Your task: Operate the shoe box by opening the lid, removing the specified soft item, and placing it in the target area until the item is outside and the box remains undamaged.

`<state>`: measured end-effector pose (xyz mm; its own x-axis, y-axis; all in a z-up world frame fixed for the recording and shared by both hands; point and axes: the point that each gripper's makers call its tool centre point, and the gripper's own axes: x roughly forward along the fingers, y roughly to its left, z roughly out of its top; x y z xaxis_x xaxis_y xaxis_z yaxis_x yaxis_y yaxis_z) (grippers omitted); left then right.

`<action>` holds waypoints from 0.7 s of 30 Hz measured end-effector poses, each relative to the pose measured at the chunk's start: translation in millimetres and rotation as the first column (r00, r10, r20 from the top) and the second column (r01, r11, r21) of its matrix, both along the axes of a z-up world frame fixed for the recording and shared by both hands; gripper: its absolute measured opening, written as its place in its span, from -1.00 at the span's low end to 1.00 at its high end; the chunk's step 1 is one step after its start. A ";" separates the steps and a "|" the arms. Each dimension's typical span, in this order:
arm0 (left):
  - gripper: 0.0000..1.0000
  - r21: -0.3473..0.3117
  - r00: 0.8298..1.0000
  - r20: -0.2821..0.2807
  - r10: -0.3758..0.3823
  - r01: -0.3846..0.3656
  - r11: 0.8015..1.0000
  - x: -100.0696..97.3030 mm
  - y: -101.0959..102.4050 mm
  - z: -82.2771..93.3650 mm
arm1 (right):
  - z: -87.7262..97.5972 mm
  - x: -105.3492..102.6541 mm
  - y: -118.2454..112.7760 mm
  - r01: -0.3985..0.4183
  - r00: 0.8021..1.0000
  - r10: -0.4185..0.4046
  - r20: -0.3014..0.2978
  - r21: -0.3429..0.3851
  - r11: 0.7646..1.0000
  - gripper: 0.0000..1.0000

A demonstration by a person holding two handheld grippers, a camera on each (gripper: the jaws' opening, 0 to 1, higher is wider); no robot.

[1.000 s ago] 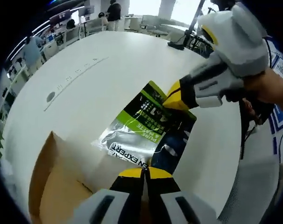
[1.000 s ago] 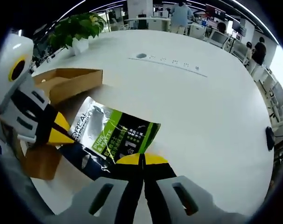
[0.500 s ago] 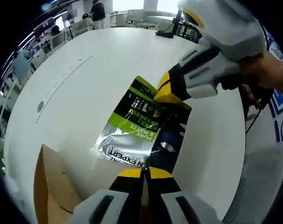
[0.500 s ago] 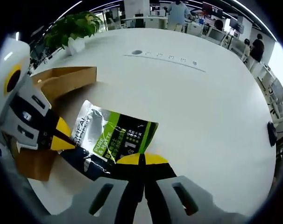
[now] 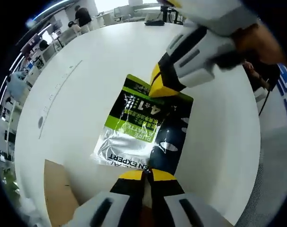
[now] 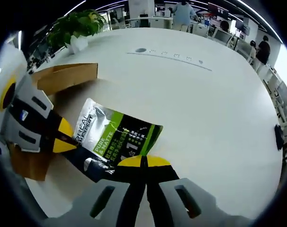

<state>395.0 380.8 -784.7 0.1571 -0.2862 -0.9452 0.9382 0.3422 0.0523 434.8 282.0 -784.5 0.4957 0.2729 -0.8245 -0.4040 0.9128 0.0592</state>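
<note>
Both my grippers are on the soft pouch [image 5: 143, 125] right now, one at each end. My left gripper [image 5: 144, 176] has its jaws pinched together on the near, silver-and-dark end of the pouch. My right gripper [image 6: 143, 163] has its jaws closed on the green-and-black end. In the left gripper view the right gripper [image 5: 163, 85] comes in from the top, clamped on that far edge; in the right gripper view the left gripper [image 6: 62, 137] comes in from the left.

So the pouch [image 6: 116, 139] is stretched between the two sets of jaws, its long axis running straight from one to the other. It sits low over the white worktop [image 6: 191, 99], though I can't tell if it's touching or just above.

The cardboard shoe box [image 6: 63, 78] is off to the left in the right gripper view, near but apart from the pouch; in the left gripper view its brown corner [image 5: 58, 194] shows low on the left. The item is out of the box, I'd say.

What's left, by my reckoning, is setting it down: both ends are equally in hand, so lowering flat means both jaws releasing together. A potted plant [image 6: 77, 29] stands well apart, at the far edge.
</note>
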 end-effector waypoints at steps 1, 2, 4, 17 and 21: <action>-0.91 0.002 1.000 -0.002 -0.003 0.003 1.000 -0.1 0.5 0.0 | -0.7 0.0 -0.3 -0.006 1.000 0.006 -0.002 -0.005 1.000 -1.00; -0.90 0.003 1.000 -0.008 -0.002 0.002 1.000 -0.6 0.8 -0.2 | -1.1 0.0 -0.2 -0.008 1.000 0.008 -0.003 -0.006 1.000 -1.00; -0.86 0.010 1.000 -0.023 -0.004 0.004 1.000 -2.8 2.0 0.0 | -1.9 0.3 -0.1 -0.016 1.000 0.016 -0.003 -0.010 1.000 -1.00; -0.67 0.022 0.999 -0.014 -0.035 0.035 0.999 -7.2 6.5 11.8 | -5.6 -0.4 -3.2 -0.046 0.999 0.046 -0.002 -0.058 0.997 -0.91; -0.64 0.006 1.000 -0.005 -0.022 0.022 1.000 -4.9 7.2 20.3 | -5.8 0.2 -3.1 -0.056 0.998 0.056 0.000 -0.069 0.996 -0.90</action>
